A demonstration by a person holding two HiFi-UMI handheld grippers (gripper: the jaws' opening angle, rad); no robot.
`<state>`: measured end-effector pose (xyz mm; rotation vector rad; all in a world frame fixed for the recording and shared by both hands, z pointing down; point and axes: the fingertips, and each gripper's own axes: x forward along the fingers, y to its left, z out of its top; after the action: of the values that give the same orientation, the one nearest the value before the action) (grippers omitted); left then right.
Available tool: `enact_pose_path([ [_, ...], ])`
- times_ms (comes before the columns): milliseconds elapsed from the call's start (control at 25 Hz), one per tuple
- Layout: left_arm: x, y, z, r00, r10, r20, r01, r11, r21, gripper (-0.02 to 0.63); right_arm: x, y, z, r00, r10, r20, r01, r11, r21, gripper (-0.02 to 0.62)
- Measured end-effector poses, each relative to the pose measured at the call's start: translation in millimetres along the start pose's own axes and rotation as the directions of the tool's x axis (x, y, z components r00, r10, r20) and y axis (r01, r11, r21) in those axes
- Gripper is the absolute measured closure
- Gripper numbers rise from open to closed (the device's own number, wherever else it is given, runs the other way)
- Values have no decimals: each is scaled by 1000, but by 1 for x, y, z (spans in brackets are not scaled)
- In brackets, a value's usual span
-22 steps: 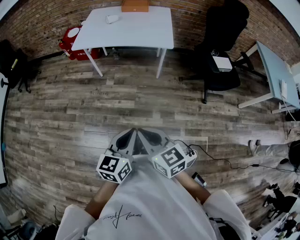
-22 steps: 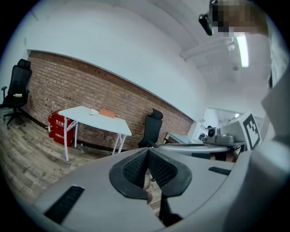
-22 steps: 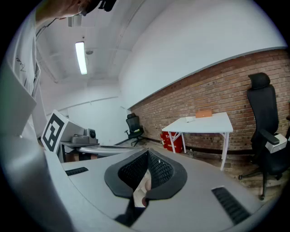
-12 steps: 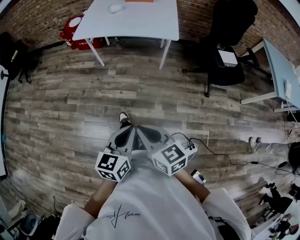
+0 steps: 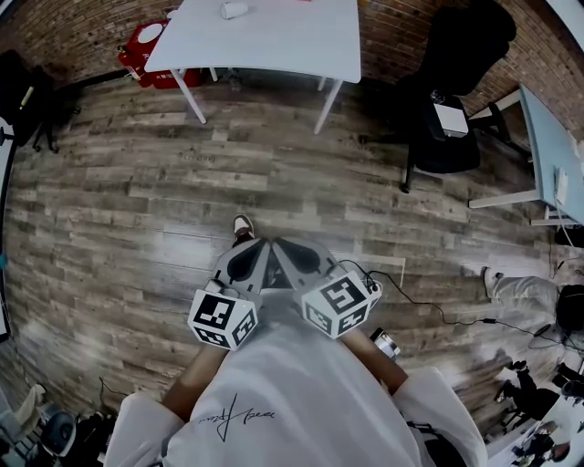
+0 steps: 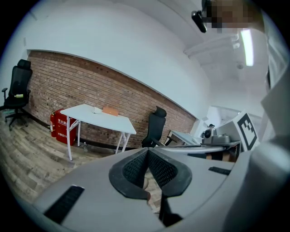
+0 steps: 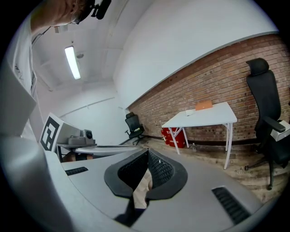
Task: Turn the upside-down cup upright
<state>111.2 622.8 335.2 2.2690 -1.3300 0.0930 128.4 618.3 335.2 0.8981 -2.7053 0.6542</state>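
White cup (image 5: 234, 9) on the table (image 5: 274, 46) — well beyond left tongs (image 6: 147, 153), right tongs (image 7: 147, 153).

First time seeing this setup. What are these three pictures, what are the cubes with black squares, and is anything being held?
There is no robot here: a person holds a hand-operated gripper in each hand, and the marker cubes are parts of those grippers. One picture comes from a camera on the person's head, looking down at a wooden floor. The other two come from cameras riding on each gripper. The left gripper and the right gripper are both shut, hold nothing and sit close to the body. Ahead stands a white table with a small white cup and an orange box on it. The cup is too far off to tell which way up it stands.
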Motion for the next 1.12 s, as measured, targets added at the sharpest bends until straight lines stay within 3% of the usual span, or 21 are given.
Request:
enact_pose_path([
  [560, 42, 57, 31, 999, -7, -43, 6, 1000, -28, 598, 63, -33, 27, 999, -26, -32, 26, 1000, 11, 575],
  [920, 65, 93, 73, 1000, -21, -13, 21, 1000, 2, 598, 104, -48, 63, 999, -45, -4, 45, 999, -30, 575],
  [1120, 68, 117, 98, 1000, -3, 15, 3, 1000, 9, 598, 119, -59, 85, 995, -96, 36, 96, 995, -19, 575],
])
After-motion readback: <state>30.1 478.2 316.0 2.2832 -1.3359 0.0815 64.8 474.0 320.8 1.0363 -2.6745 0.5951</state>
